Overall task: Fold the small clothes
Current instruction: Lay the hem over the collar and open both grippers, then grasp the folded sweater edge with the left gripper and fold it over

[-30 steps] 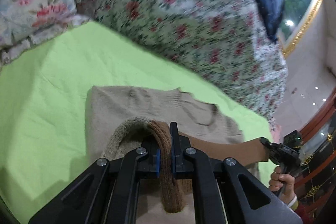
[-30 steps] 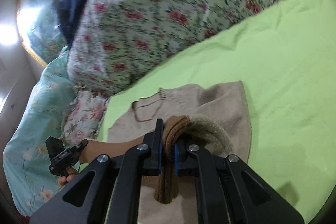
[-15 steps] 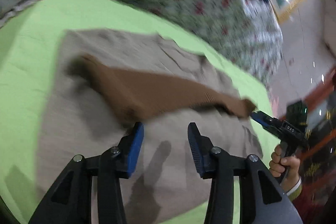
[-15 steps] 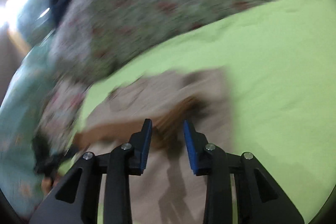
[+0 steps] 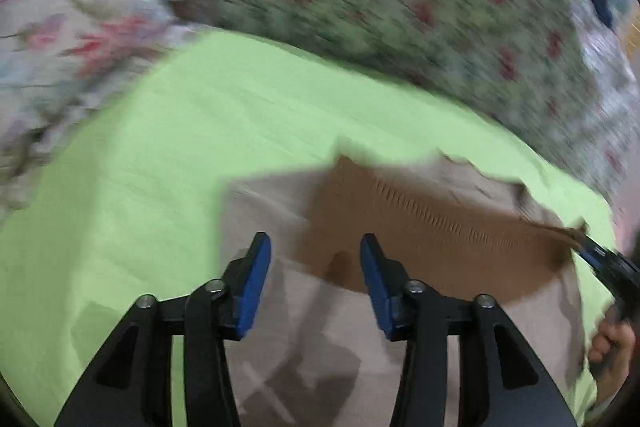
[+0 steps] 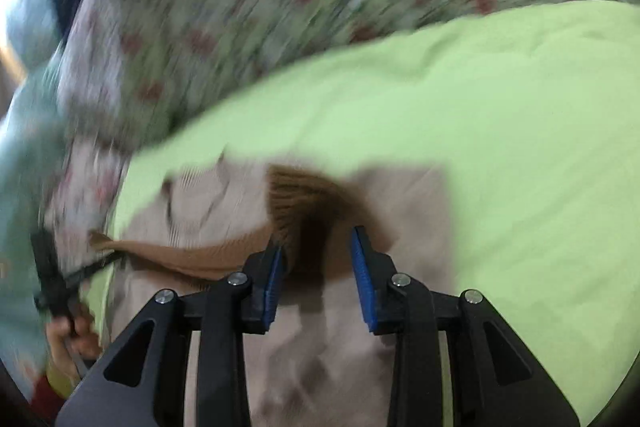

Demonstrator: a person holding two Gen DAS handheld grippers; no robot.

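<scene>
A small beige sweater (image 5: 400,347) lies flat on the lime-green sheet (image 5: 200,131) of a bed, its neckline toward the far side, where a floral quilt (image 5: 400,7) is heaped; both views are blurred. A brown band (image 5: 420,231), seemingly the sweater's darker sleeves, lies across its chest from side to side. The left gripper (image 5: 315,267) hovers over the near left part of the sweater with its jaws released and widening; the brown band's near edge shows between the blue pads (image 5: 252,291) but they do not press on it. The right gripper (image 6: 318,267) hangs over the near right part, its jaws likewise parted, with the dark fold of the brown band in the gap and no pad pressing it. In the left wrist view the right gripper's tip sits at the brown band's right end, the person's hand (image 5: 608,343) below it; whether it touches the cloth there, I cannot tell.
</scene>
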